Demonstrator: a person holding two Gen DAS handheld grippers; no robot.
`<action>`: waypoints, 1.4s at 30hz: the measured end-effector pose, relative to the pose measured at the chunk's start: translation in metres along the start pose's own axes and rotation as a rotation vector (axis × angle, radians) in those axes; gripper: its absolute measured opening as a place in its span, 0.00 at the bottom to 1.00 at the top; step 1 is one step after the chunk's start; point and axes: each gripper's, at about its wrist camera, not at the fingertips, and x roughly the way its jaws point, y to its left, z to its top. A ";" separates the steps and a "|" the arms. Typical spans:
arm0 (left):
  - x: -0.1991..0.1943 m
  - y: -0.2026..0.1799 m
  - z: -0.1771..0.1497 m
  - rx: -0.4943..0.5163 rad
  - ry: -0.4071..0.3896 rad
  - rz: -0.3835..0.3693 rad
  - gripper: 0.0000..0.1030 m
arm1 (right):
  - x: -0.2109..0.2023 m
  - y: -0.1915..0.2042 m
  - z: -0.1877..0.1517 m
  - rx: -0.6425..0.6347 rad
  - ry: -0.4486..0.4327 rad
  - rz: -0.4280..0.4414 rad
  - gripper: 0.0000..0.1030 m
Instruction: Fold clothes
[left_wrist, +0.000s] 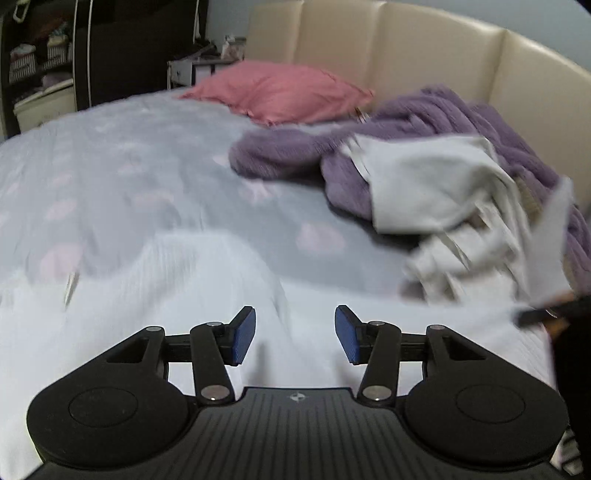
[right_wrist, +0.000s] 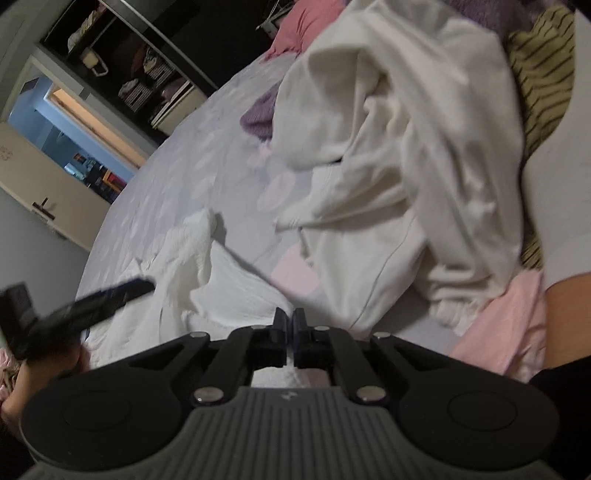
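On the bed (left_wrist: 129, 155), close in front of me, lies the white ribbed garment (left_wrist: 155, 295), spread loosely but rumpled, with one flap turned up toward the far side. I judge I am at the start of folding this piece: it is laid out, not yet smoothed, and no fold shows in it.

My left claw (left_wrist: 294, 334) hangs just above the near part of that cloth with its blue pads (left_wrist: 243, 334) spread wide and nothing between them. It points level along the bed toward the pink pillow (left_wrist: 280, 92) and the purple blanket (left_wrist: 424, 122).

My right claw (right_wrist: 289, 334) is pressed together, and in its own view white fabric shows right at and under the tips, so it seems to pinch an edge of the white ribbed garment (right_wrist: 236, 288) (I cannot see the cloth inside the pads, so this is a judgement). That claw is rolled well over to one side, since the bed runs diagonally across its view.

A heap of cream clothes (right_wrist: 399, 147) with an olive striped piece (right_wrist: 543, 85) waits to the right, and something pink (right_wrist: 506, 325) lies nearer.

Next, as I read it, the left claw needs to drop and close on the opposite edge, so both can pull the cloth taut and flat before the first fold. The blur warns me to slow down
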 end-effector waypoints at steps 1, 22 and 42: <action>0.011 0.003 0.005 0.006 0.004 0.030 0.44 | -0.004 -0.003 0.002 0.005 -0.012 -0.009 0.03; 0.028 0.034 -0.029 -0.034 -0.009 -0.025 0.38 | -0.019 -0.027 0.012 0.007 -0.079 -0.089 0.04; -0.008 0.016 -0.041 -0.037 -0.040 -0.071 0.37 | -0.022 -0.016 0.008 -0.004 -0.076 -0.068 0.04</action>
